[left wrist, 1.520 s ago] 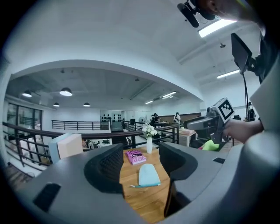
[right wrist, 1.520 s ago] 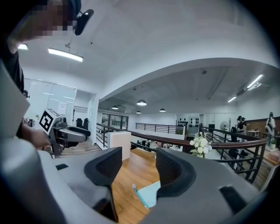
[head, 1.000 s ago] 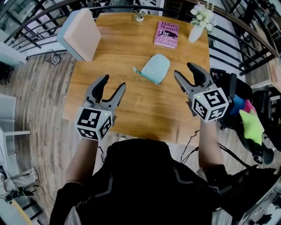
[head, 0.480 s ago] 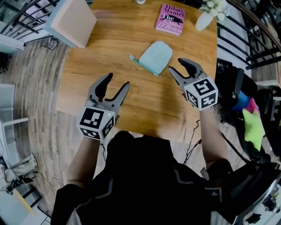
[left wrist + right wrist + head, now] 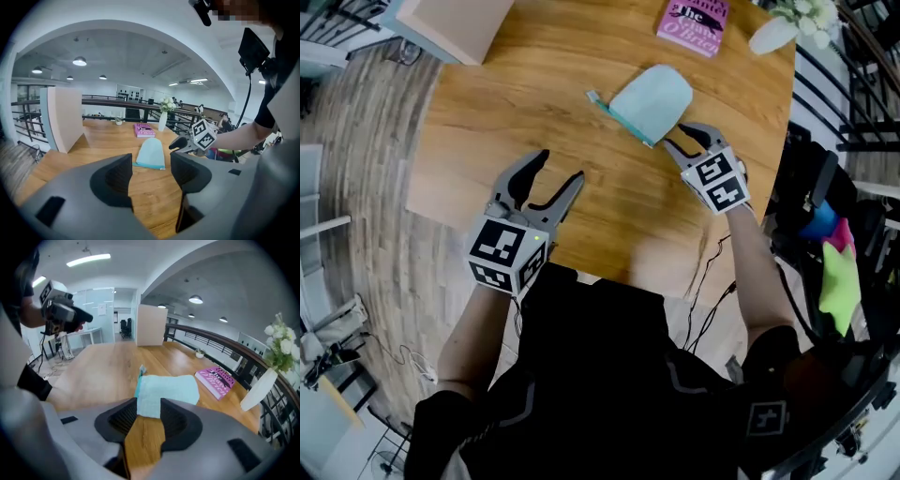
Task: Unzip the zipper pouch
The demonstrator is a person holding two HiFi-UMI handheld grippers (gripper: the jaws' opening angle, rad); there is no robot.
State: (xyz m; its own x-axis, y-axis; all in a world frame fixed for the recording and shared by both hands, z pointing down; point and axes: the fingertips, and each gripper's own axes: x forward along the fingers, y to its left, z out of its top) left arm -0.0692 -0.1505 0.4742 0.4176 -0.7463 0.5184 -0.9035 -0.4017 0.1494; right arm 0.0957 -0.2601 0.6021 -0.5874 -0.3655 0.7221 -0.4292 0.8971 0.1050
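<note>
1. Right tongs (image 5: 684, 141): dropped to pouch (image 5: 654, 98) near corner; jaws just narrowing, apart, nothing pinched yet. Prob. to anchor fabric.
2. Left tongs (image 5: 558, 169): lowered, wide open, empty, short of zipper (image 5: 614, 117).
3. Pouch: flat on tabletop (image 5: 581, 84).

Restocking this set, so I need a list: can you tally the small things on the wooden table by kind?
Zipper pouch: 1
Book: 1
Vase of flowers: 1
Small pot: 1
Total: 4

Pale cloth pouch (image 5: 656, 97), seemingly matt, on a smooth wooden table (image 5: 553, 84); glossy paper book (image 5: 694, 23).
</note>
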